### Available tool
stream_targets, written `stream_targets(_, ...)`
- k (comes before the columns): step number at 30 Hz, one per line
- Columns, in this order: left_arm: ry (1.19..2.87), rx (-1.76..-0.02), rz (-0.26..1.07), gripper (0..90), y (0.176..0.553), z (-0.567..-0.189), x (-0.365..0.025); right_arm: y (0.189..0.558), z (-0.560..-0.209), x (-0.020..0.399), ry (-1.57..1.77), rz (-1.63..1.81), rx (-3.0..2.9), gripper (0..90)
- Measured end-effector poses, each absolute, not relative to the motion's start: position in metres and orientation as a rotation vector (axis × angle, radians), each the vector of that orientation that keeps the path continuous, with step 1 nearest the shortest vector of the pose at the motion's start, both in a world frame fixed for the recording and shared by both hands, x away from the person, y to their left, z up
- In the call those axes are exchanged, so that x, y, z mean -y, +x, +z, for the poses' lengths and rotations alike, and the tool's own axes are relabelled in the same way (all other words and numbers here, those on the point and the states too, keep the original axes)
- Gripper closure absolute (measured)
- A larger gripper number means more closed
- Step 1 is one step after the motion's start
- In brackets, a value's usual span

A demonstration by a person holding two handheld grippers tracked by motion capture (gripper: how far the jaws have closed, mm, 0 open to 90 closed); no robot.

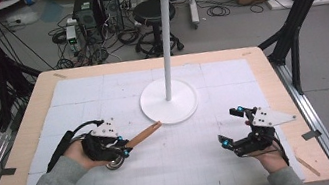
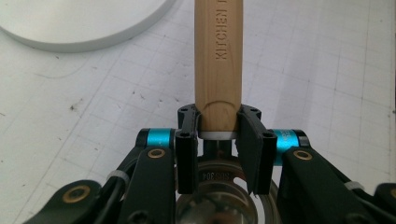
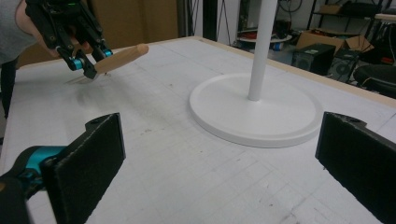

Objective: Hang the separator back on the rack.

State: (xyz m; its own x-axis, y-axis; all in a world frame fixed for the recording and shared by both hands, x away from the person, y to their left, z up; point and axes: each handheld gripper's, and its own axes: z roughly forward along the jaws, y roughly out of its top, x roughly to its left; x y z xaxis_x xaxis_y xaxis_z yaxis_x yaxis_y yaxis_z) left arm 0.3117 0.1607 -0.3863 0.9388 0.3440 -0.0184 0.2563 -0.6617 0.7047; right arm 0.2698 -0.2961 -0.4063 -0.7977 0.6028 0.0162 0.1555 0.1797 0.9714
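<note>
A kitchen utensil with a wooden handle (image 1: 144, 135) and a round metal head (image 1: 116, 162) hangs just above the white mat at the front left. My left gripper (image 1: 123, 147) is shut on the handle's base, where wood meets metal. In the left gripper view the handle (image 2: 218, 60) points away between the two pads (image 2: 254, 140), toward the white stand's base (image 2: 70, 23). My right gripper (image 1: 227, 125) hovers at the front right, open, with nothing between its wide-set pads (image 3: 88, 163). From there I see the left gripper (image 3: 88, 63) and the handle (image 3: 122, 55) farther off.
A tall white stand (image 1: 165, 41) with hook arms on top rises from a round base (image 1: 169, 103) at the table's middle. The wooden table edge (image 1: 272, 84) frames the mat. Black frame posts, a stool, computers and boxes stand on the floor beyond.
</note>
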Motion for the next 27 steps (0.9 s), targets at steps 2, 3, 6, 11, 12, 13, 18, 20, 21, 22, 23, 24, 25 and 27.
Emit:
stream_targets(2,2.307,-0.443,0.152,69.6,0.311,-0.384,-0.162,0.270,-0.406,0.296,0.714,1.652,-2.093,0.6)
stream_targets(3,2.292,-0.449,0.152,69.6,0.311,-0.384,-0.162,0.270,-0.406,0.296,0.717,1.653,-2.094,0.6)
stream_targets(6,2.233,-0.480,0.164,69.7,0.310,-0.383,-0.164,0.270,-0.406,0.296,0.721,1.660,-2.088,0.6)
stream_targets(11,2.157,-0.513,0.191,69.6,0.308,-0.381,-0.169,0.270,-0.406,0.296,0.718,1.661,-2.086,0.6)
stream_targets(12,2.141,-0.520,0.191,69.6,0.306,-0.380,-0.168,0.270,-0.406,0.296,0.719,1.660,-2.087,0.6)
stream_targets(13,2.137,-0.513,0.196,69.6,0.305,-0.379,-0.168,0.270,-0.406,0.296,0.717,1.658,-2.088,0.6)
stream_targets(18,2.093,-0.517,0.243,69.6,0.302,-0.376,-0.166,0.270,-0.406,0.296,0.721,1.659,-2.085,0.6)
stream_targets(20,2.067,-0.533,0.261,69.6,0.302,-0.375,-0.166,0.270,-0.406,0.296,0.719,1.660,-2.087,0.6)
stream_targets(21,2.062,-0.534,0.265,69.7,0.302,-0.374,-0.167,0.270,-0.406,0.296,0.715,1.660,-2.086,0.6)
stream_targets(22,2.054,-0.537,0.275,69.6,0.302,-0.373,-0.167,0.270,-0.406,0.296,0.715,1.660,-2.085,0.6)
stream_targets(23,2.044,-0.545,0.280,69.6,0.302,-0.372,-0.168,0.271,-0.406,0.296,0.711,1.656,-2.087,0.5)
stream_targets(24,2.035,-0.550,0.280,69.6,0.302,-0.372,-0.168,0.270,-0.406,0.296,0.711,1.655,-2.089,0.6)
stream_targets(25,2.027,-0.552,0.285,69.7,0.302,-0.371,-0.169,0.271,-0.406,0.296,0.711,1.656,-2.090,0.6)
stream_targets(27,2.007,-0.570,0.293,69.6,0.303,-0.370,-0.170,0.271,-0.406,0.295,0.713,1.656,-2.088,0.6)
